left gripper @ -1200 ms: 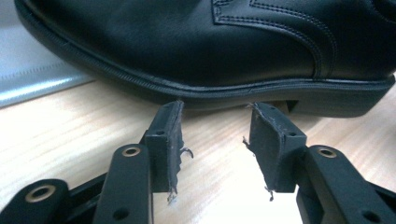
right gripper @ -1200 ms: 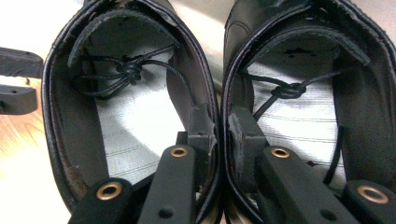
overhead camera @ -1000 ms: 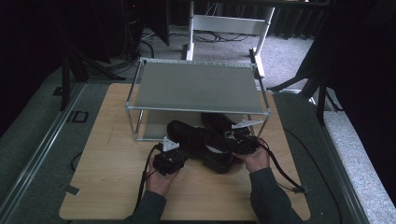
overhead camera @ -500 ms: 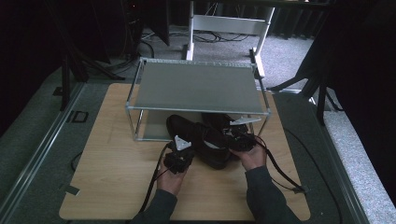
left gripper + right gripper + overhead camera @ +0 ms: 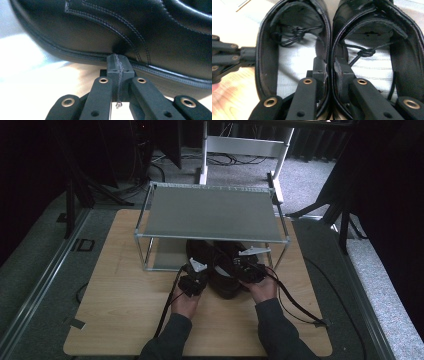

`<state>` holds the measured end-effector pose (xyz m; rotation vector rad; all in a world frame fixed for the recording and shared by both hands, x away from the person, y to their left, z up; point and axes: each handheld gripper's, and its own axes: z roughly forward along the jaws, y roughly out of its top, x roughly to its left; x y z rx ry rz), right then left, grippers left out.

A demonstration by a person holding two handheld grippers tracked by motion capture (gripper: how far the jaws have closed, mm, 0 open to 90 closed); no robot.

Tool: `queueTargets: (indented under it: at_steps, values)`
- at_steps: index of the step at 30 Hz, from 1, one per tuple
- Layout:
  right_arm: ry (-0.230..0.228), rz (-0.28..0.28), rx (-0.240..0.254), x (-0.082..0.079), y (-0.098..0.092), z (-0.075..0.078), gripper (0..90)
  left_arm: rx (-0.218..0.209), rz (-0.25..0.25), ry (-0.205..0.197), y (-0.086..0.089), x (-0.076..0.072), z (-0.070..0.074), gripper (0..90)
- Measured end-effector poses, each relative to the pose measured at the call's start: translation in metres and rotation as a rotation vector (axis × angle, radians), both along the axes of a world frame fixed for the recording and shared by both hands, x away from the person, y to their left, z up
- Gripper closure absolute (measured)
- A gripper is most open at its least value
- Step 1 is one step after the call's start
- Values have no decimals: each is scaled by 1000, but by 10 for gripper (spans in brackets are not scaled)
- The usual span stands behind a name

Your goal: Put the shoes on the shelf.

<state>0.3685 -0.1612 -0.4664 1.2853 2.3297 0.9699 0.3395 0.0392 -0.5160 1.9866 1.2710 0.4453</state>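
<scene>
A pair of black leather shoes [image 5: 223, 270] stands side by side on the wooden bench [image 5: 125, 310], toes tucked under the metal shelf rack [image 5: 210, 215] and heels toward the person. The right gripper [image 5: 329, 71] is clamped on the two touching inner walls of the shoes, one jaw inside each opening. The left gripper [image 5: 117, 66] has its jaws pressed together with nothing between them, its tip against the outer side of the left shoe [image 5: 105, 32], just above the sole seam.

smooth, slightly glossy black leather shoes [image 5: 220, 265] on a matt wooden table [image 5: 120, 305], under what looks like a metal rack [image 5: 210, 212].
</scene>
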Motion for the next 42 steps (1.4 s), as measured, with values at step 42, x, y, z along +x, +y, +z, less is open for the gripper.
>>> queueTargets:
  at_steps: [42]
  values:
    - [-247, -308, 122, 23, 40, -31, 803, 85, 154, -184, -8, 82, -10, 900]
